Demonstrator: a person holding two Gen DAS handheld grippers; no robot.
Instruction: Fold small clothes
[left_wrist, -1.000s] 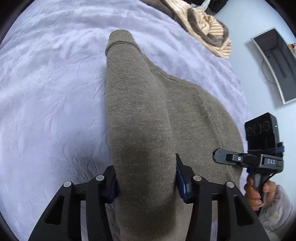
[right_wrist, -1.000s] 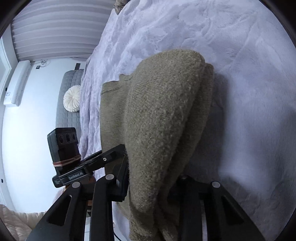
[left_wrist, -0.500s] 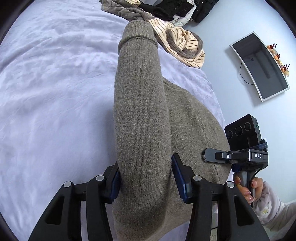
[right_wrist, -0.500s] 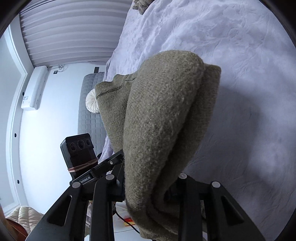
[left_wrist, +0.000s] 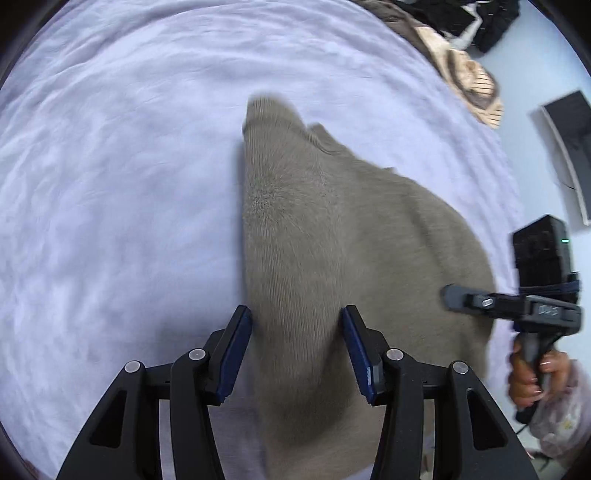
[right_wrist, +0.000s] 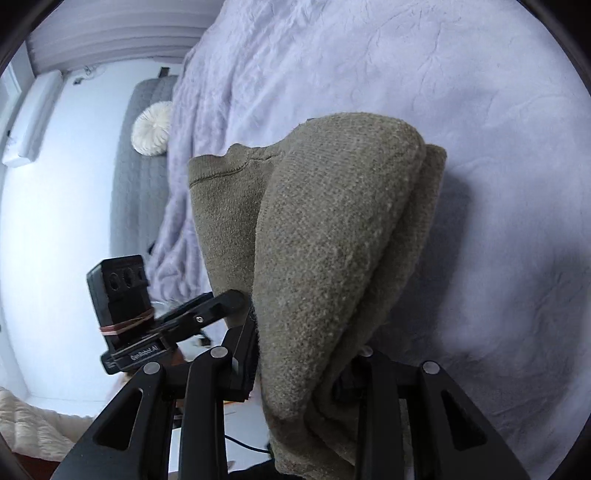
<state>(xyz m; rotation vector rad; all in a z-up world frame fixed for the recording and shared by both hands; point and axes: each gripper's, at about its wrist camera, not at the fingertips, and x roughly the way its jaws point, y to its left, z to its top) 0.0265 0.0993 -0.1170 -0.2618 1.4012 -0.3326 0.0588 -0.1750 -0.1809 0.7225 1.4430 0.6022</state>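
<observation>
An olive-brown knit sweater (left_wrist: 332, 221) stretches from the lavender bedspread (left_wrist: 110, 221) up into both grippers. My left gripper (left_wrist: 295, 332) has a fold of it between its blue pads; the jaws are opening and the knit still fills the gap. In the right wrist view a thick doubled bunch of the sweater (right_wrist: 332, 229) hangs over and through my right gripper (right_wrist: 303, 347). Its jaws are also opening, with the cloth still wedged between them. A ribbed hem shows at the sweater's far end. A hand (left_wrist: 532, 373) holds the right gripper's handle.
A pile of striped beige clothes (left_wrist: 469, 74) and dark clothes (left_wrist: 480, 18) lies at the bed's far corner. A dark curved screen (left_wrist: 569, 147) stands by the wall. A grey headboard (right_wrist: 144, 177) with a round white cushion (right_wrist: 151, 129) is at the bed's other end.
Both grippers have swept across the bed with the sweater. In the left view the long raised sleeve has dropped and the sweater lies wider on the bedspread. The left pads stand slightly further apart.
</observation>
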